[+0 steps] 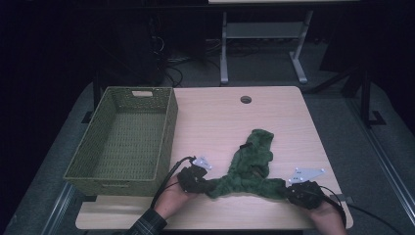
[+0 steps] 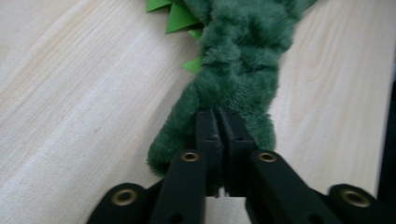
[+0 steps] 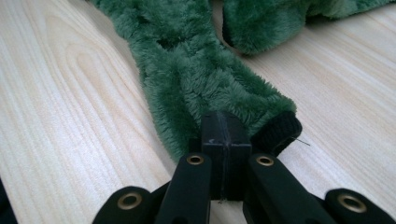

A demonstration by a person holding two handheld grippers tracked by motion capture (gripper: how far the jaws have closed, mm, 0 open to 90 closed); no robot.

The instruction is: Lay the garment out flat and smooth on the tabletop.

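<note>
Plush green garment (image 1: 247, 169) lies spread on the worktop (image 1: 215, 117), soft, limp and light. Left gripper (image 2: 218, 122) and right gripper (image 3: 226, 125) each pinch a fuzzy end; those ends look like the surest holds.

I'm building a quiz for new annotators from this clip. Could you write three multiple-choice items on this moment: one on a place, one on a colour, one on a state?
1. Where does the woven basket stand?
A. at the table's left side
B. at the table's right side
C. on the floor

2. What colour is the plush garment?
A. red
B. green
C. white

3. How does the left hand-held gripper stand?
A. wide open above the table
B. shut on an end of the plush garment
C. inside the basket

Answers: 1 A, the high view shows it at the left edge. 2 B, the fur is dark green in every view. 3 B, its pads pinch the fur in the left gripper view.
</note>
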